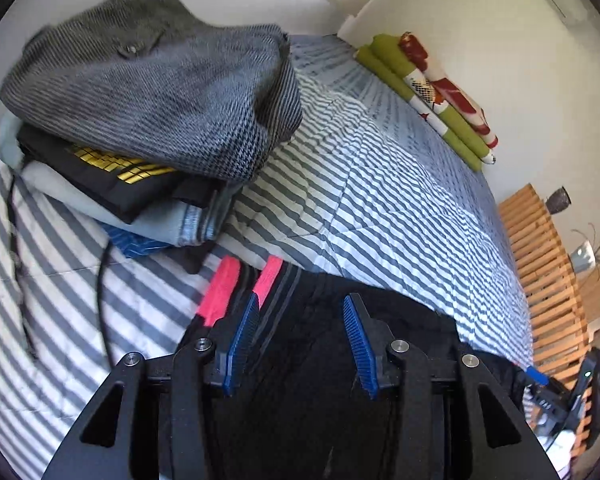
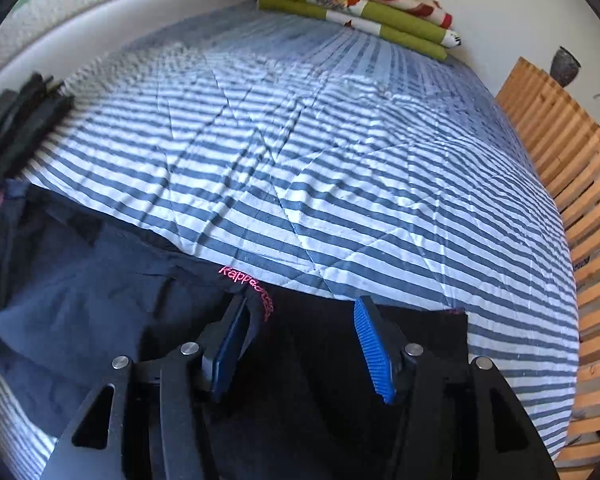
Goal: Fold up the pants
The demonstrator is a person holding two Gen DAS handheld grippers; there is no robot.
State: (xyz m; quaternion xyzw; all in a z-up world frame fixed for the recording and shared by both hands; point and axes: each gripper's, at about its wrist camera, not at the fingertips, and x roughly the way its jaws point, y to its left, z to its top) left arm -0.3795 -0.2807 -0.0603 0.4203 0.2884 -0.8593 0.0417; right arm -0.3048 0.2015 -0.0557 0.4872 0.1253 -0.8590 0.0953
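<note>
Two grippers, both spread wide, nothing gripped: left hand-held gripper (image 1: 300,306) and right hand-held gripper (image 2: 300,308) hover over dark pants (image 2: 100,300) lying on the striped bed (image 2: 340,160). Likely pre-grasp step; next: close on the far edge, fold over.

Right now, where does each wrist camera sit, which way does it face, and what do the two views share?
Left wrist: rides behind the left gripper, low over the black pants, facing across the striped bedspread past a stack of folded clothes; its blue pads stand apart. The other gripper shows at right.
Right wrist: rides behind the right gripper, over the same pants, facing up the bed; its pads stand apart.
Shared: pants, bedspread, folded green blanket by the wall, wooden slats.
</note>
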